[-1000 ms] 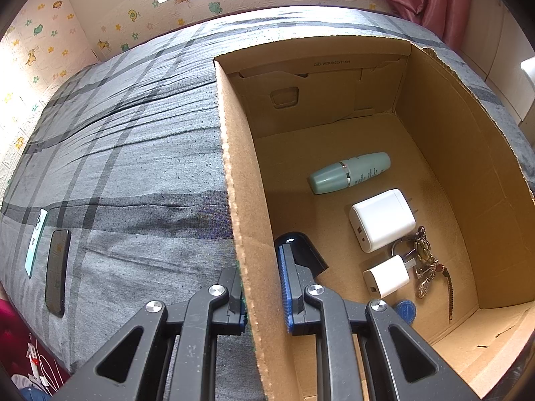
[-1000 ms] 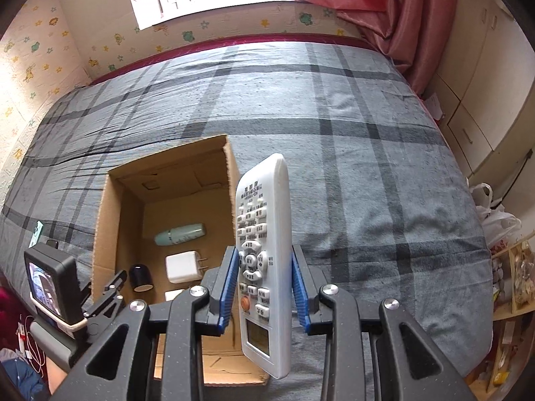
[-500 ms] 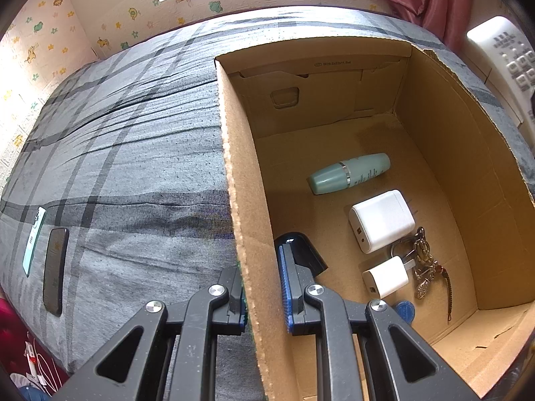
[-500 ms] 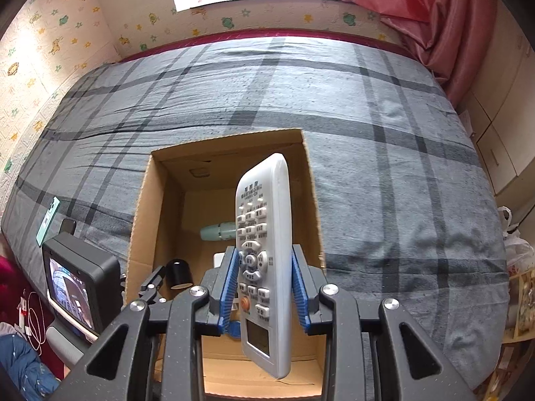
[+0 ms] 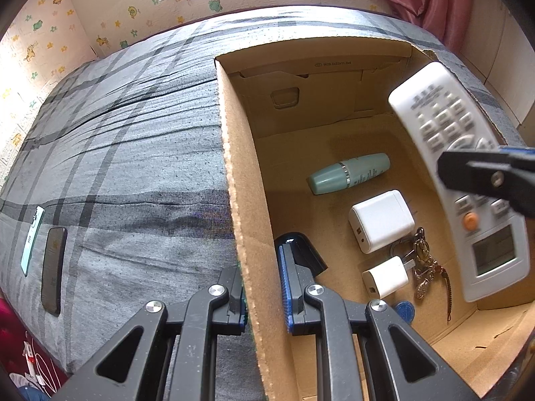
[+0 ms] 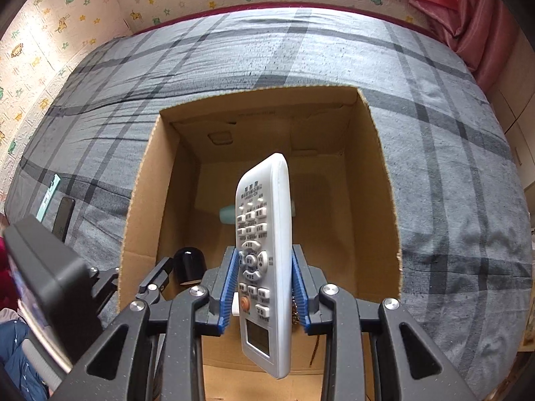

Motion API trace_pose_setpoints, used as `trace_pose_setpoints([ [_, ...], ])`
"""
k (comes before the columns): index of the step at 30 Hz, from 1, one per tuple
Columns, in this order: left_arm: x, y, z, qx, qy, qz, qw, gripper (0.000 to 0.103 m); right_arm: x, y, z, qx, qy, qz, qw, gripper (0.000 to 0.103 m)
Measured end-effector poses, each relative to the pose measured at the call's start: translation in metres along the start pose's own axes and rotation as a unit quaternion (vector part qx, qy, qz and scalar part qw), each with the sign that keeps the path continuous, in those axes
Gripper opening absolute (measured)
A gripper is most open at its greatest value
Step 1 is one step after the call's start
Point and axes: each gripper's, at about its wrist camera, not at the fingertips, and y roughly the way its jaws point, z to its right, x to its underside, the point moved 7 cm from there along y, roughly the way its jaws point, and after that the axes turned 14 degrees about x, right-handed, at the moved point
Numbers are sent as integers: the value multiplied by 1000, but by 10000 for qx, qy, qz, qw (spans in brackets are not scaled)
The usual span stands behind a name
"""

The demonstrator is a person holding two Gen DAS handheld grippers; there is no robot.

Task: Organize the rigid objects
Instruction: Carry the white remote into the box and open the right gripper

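An open cardboard box sits on a grey plaid bed. My left gripper is shut on the box's left wall, one finger outside and one inside. My right gripper is shut on a white remote control, held above the box's opening. On the box floor lie a mint-green tube, a large white charger, a small white charger, a bunch of keys, a blue disc and a black cylinder.
Two phones, a mint one and a black one, lie on the bed left of the box. A patterned wall and a red curtain border the bed. The left gripper's camera unit shows low left in the right wrist view.
My right gripper has carried the remote leftward and down from beside the box to over its opening; it now shows in the left wrist view. The left gripper stayed put.
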Motion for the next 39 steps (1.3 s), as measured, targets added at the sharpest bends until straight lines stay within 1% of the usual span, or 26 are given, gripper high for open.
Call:
trace_pose_setpoints([
  [13,0,-2,-2,47,-25,14,10000,17,17,52,-11,-57,-121,-446,9989,33],
  [22,2,-2,0,-10,8,39,10000,17,18,62,-10,-177,-101,-559,9982,33],
  [25,1,-3,2,-48,31,28,10000,17,18,66,-7,-279,-83,-574,9979,35],
  [26,2,-3,2,-47,32,23,10000,17,16,65,-5,-294,-57,-520,9982,37],
  [27,1,-3,2,-48,30,22,10000,17,14,64,-1,-346,-34,-463,9983,41],
  [28,1,-3,2,-47,30,22,10000,17,15,62,2,-403,-11,-411,9983,52],
  [29,1,-3,2,-51,31,22,10000,17,14,59,3,-432,16,-342,9985,57],
  [32,1,-5,3,-56,30,34,10000,17,11,54,9,-323,47,-153,9994,64],
  [36,0,-5,3,-69,45,33,10000,17,11,44,16,-190,99,32,9998,69],
  [38,0,-5,3,-57,40,18,10000,17,10,38,21,-131,144,153,9997,74],
  [39,0,-5,3,-50,33,15,10000,17,10,34,24,-104,174,207,9996,74],
])
